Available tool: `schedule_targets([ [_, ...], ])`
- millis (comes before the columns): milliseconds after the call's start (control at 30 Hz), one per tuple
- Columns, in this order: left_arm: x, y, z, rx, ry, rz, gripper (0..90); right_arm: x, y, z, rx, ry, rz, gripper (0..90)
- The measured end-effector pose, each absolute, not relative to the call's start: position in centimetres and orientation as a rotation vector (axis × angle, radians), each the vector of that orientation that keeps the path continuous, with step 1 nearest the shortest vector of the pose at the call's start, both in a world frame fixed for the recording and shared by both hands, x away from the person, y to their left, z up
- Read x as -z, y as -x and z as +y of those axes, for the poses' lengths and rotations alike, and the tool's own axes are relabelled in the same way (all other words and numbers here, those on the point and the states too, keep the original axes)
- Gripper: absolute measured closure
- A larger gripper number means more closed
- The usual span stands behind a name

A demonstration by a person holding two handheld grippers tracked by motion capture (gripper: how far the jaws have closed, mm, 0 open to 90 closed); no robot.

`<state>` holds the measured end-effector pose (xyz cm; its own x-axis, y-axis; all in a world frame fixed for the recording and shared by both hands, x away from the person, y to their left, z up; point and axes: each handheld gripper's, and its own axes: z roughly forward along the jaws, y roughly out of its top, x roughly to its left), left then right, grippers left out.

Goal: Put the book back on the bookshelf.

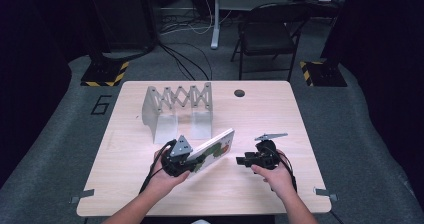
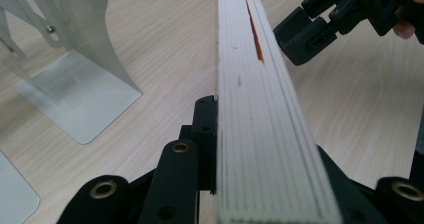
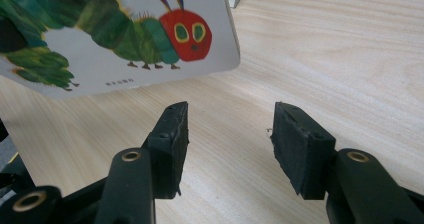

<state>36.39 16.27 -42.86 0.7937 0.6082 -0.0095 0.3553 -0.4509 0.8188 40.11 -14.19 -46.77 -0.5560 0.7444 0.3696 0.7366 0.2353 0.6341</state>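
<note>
A white board book [image 1: 214, 149] with a green caterpillar and red face on its cover [image 3: 125, 29] is held tilted above the table. My left gripper [image 1: 192, 162] is shut on its near edge, and the thick page block [image 2: 260, 109] runs away between the jaws in the left gripper view. To the book's right my right gripper [image 1: 240, 160] stands open with nothing between its fingers [image 3: 227, 134], pointing toward the cover. The right gripper's jaw tips [image 2: 312, 36] appear beside the book in the left gripper view.
A metal expanding file rack [image 1: 177, 109] with scissor links stands at the back left of the wooden table [image 1: 260, 114]; its plates [image 2: 75, 74] are close to the book's left. A round hole [image 1: 239, 92] sits near the far edge. A folding chair [image 1: 267, 34] stands beyond.
</note>
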Motion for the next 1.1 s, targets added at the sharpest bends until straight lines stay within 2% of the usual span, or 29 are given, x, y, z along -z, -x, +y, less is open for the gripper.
schedule_targets([
  [633,40.2,-37.9,16.9,-0.381,-2.026,0.778,75.6,46.8,-40.2,-14.2,-1.252,-1.490,2.460,48.5],
  [1100,39.7,-37.9,17.7,-0.418,-1.994,0.818,75.7,47.0,-40.5,-14.4,-1.249,-1.479,2.461,48.8],
])
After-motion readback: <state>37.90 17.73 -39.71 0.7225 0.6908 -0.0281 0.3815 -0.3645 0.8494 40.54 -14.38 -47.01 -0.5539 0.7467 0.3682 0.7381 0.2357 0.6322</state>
